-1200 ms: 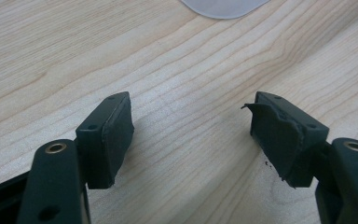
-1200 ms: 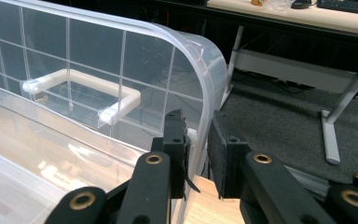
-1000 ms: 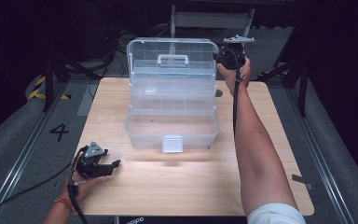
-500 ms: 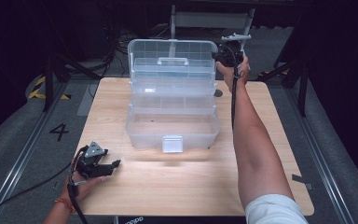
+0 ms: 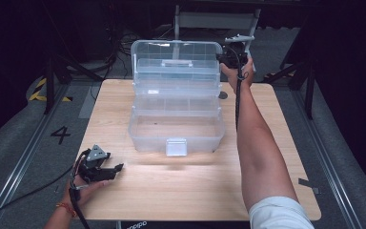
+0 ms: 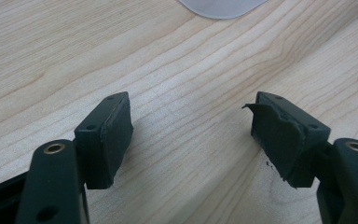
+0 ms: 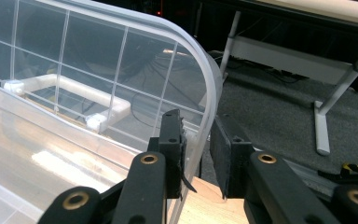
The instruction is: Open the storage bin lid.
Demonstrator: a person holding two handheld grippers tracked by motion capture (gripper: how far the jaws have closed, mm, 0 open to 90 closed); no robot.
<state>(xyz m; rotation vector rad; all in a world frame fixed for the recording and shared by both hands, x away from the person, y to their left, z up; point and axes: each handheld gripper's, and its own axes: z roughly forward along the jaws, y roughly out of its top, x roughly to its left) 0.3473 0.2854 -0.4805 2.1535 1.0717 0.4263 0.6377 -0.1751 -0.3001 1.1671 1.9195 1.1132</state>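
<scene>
Right gripper [image 7: 198, 154] jaws pinch the clear ribbed plastic organizer lid [image 7: 121, 70]'s rounded rim, barely loosening; left gripper [image 6: 191, 135] gapes empty over the pale woodgrain counter [image 6: 177, 70].

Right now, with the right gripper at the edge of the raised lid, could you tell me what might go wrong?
1. The right gripper straddles only the thin rim of the clear lid; a slack hold could let it slip and drop onto the tiered box.
2. The left gripper rests open on the table, far from the box, so a pull on the lid may tip or slide it.
</scene>
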